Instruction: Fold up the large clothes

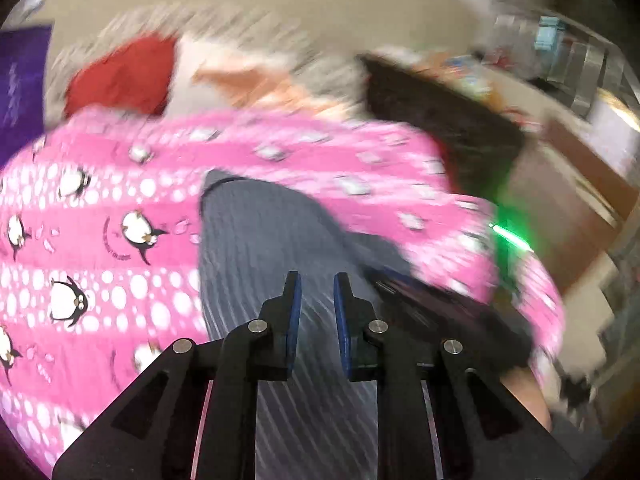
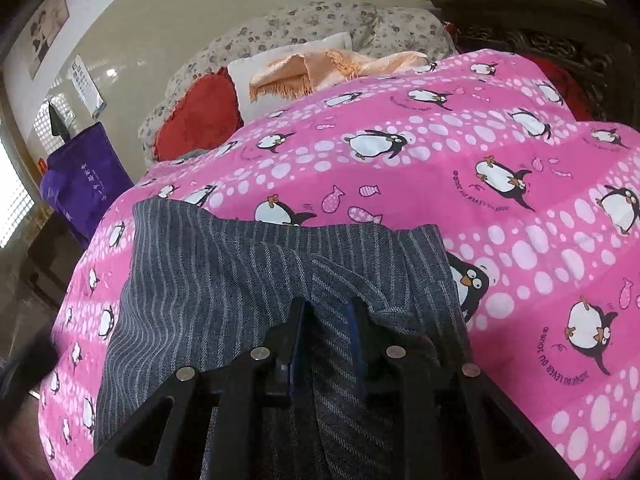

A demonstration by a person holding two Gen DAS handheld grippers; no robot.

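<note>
A grey pinstriped garment (image 2: 224, 280) lies on a bed covered by a pink penguin-print quilt (image 2: 460, 168). In the right wrist view my right gripper (image 2: 326, 312) is shut on a fold of the grey cloth, which bunches between its blue pads (image 2: 356, 320). In the blurred left wrist view the same garment (image 1: 256, 240) lies under my left gripper (image 1: 317, 284), whose fingers stand apart with nothing between them, just above the cloth. The pink quilt (image 1: 100, 220) surrounds it.
At the head of the bed are a red cushion (image 2: 196, 120), a white pillow, an orange fringed throw (image 2: 312, 68) and a floral duvet (image 2: 320, 20). A purple bag (image 2: 80, 184) stands left of the bed. A dark carved wooden headboard or cabinet (image 2: 560, 40) is at right.
</note>
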